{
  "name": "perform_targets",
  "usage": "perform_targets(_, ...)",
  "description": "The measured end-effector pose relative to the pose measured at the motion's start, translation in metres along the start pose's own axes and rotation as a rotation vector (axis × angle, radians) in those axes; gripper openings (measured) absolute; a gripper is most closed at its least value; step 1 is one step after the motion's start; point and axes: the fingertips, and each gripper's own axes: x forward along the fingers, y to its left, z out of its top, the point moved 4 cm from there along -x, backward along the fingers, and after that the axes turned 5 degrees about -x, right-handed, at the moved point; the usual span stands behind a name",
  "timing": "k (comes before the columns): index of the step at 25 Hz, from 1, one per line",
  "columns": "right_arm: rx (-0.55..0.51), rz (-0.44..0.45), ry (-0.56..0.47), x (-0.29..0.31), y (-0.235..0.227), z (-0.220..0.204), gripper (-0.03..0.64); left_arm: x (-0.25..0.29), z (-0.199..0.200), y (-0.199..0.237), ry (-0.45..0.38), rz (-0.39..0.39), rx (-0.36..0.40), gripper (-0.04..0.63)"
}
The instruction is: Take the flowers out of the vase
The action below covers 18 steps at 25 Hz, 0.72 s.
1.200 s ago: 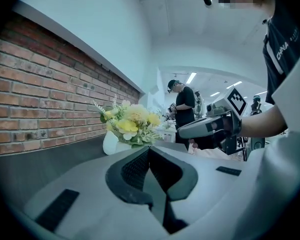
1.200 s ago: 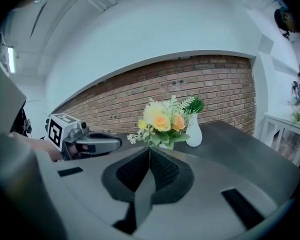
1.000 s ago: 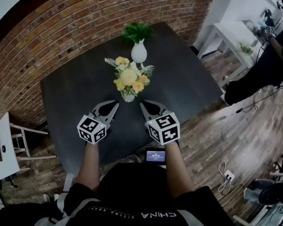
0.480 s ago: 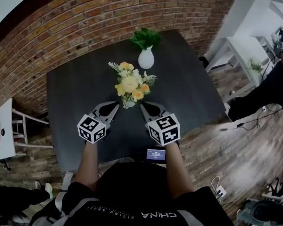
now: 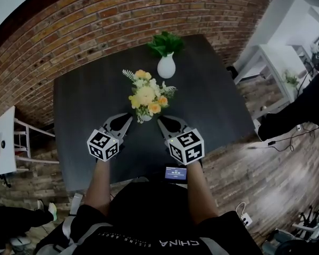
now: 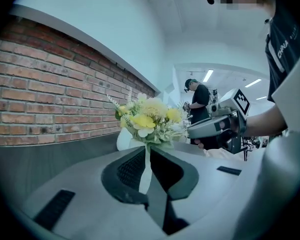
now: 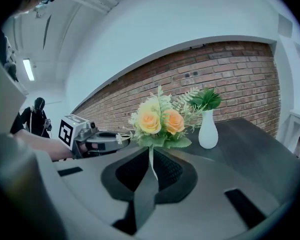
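A bouquet of yellow and orange flowers (image 5: 147, 95) stands in a small white vase (image 5: 145, 117) at the middle of the dark table (image 5: 212, 105). My left gripper (image 5: 130, 118) is shut and empty, its tip just left of that vase. My right gripper (image 5: 160, 120) is shut and empty too, just right of the vase. In the left gripper view the bouquet (image 6: 149, 119) rises right beyond the closed jaws, with the right gripper (image 6: 215, 126) off to the side. The right gripper view shows the bouquet (image 7: 160, 121) and the left gripper (image 7: 97, 140).
A taller white vase with green leaves (image 5: 166, 67) (image 7: 208, 129) stands farther back on the table. A brick wall (image 5: 95, 31) runs behind. A white side table (image 5: 1, 142) is at the left, another white table (image 5: 274, 54) and a person (image 5: 308, 102) at the right.
The head view has shifted a little, so table and bouquet sit slightly differently in the frame. Both grippers stay shut on either side of the small vase.
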Motion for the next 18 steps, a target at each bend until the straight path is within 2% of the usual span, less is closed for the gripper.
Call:
perform_targets(1, 0.010, 0.014, 0.004, 0.000, -0.001, -0.003, 0.009, 0.002, -0.004, 0.003, 0.010, 0.008, -0.002, 0.024)
perform_targets(3, 0.029, 0.044, 0.012, 0.002, -0.003, -0.009, 0.018, 0.008, -0.015, 0.007, 0.046, 0.013, -0.004, 0.175)
perform_targets(4, 0.033, 0.057, 0.017, 0.003, -0.004, -0.012, 0.071, 0.013, -0.021, 0.009, 0.065, 0.012, -0.003, 0.230)
perform_targets(6, 0.033, 0.081, 0.030, 0.005, -0.006, -0.016, 0.125, 0.024, -0.030, 0.011, 0.084, 0.003, -0.002, 0.309)
perform_targets(9, 0.037, 0.113, 0.038, 0.012, -0.011, -0.018, 0.223, 0.045, -0.035, 0.014, 0.081, -0.019, 0.010, 0.330)
perform_targets(10, 0.037, 0.116, 0.039, 0.015, -0.015, -0.018, 0.235, 0.053, -0.035, 0.015, 0.074, -0.024, 0.021, 0.367)
perform_targets(15, -0.030, 0.166, 0.055, 0.034, -0.029, -0.015, 0.255, 0.081, -0.028, 0.022, 0.023, -0.044, 0.059, 0.371)
perform_targets(18, -0.056, 0.196, 0.067, 0.044, -0.041, -0.011, 0.255, 0.096, -0.032, 0.021, 0.029, -0.070, 0.076, 0.371)
